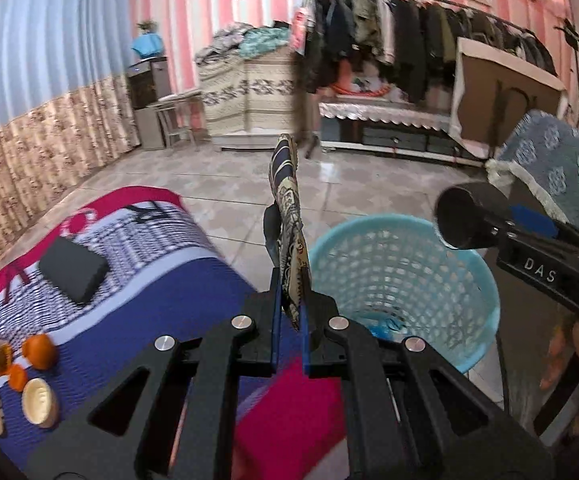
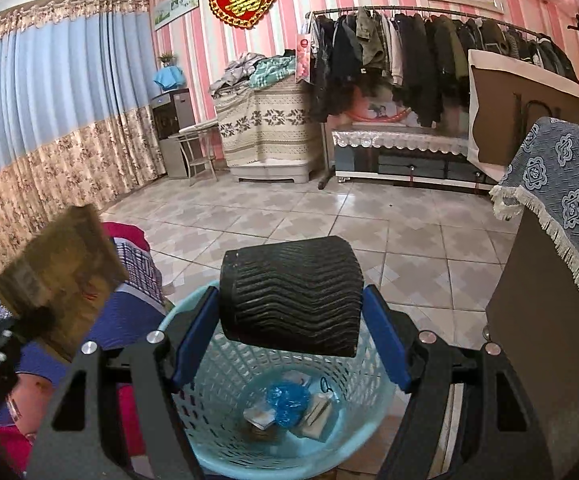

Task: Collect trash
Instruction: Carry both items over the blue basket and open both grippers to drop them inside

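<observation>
Above the light-blue perforated plastic basket: a black ribbed paper cup, lying sideways, clamped between the blue pads of the right tongs. Seen from the left wrist view, same black cup end-on, over the basket's far rim. Down in the basket bottom: a crumpled blue plastic scrap, a few pale wrappers or small cartons beside it, too jumbled to sort out.

Left of the basket, just over its near edge: a flat patterned snack packet, gold and navy, standing edge-on and upright, pinched by the left tongs, closed on its lower end. From the right wrist view, the packet's gold face blurred.

Further left, on the bed with the blue, white and magenta woven cover: a dark flat rectangular block, orange peel pieces, a pale oval shell-like piece.

Beyond: tiled floor, a rack of dark clothes, blue and floral curtains.
</observation>
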The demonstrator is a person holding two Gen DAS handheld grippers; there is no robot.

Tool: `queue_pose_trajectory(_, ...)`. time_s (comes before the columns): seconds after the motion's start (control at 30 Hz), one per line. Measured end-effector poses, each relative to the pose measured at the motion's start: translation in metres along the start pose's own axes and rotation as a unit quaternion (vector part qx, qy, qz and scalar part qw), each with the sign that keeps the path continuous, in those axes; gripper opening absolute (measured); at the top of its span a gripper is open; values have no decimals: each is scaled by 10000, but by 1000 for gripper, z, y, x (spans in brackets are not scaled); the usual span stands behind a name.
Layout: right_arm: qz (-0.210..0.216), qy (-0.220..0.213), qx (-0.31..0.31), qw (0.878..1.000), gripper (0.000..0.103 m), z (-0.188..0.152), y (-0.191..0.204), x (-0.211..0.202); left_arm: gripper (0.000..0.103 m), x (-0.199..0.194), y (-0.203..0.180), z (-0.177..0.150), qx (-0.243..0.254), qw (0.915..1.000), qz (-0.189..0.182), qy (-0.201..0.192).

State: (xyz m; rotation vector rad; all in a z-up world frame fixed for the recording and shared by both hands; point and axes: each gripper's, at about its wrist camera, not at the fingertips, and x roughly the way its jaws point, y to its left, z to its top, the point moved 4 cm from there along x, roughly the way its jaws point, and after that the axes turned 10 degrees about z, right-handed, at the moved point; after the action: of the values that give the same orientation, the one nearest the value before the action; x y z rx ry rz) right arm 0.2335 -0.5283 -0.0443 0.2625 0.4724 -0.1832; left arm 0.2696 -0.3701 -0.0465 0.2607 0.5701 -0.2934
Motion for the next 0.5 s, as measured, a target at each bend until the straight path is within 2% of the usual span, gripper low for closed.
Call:
queue_pose_trajectory(0.17, -113, 80, 117, 9998, 71, -3, -14, 3, 6, 20, -39, -3, 185, 9996, -178, 82)
queue_pose_trajectory(0.5, -248, 159, 418, 9987, 71, -7, -46, 7, 7, 54, -60, -3, 274, 9991, -233, 239)
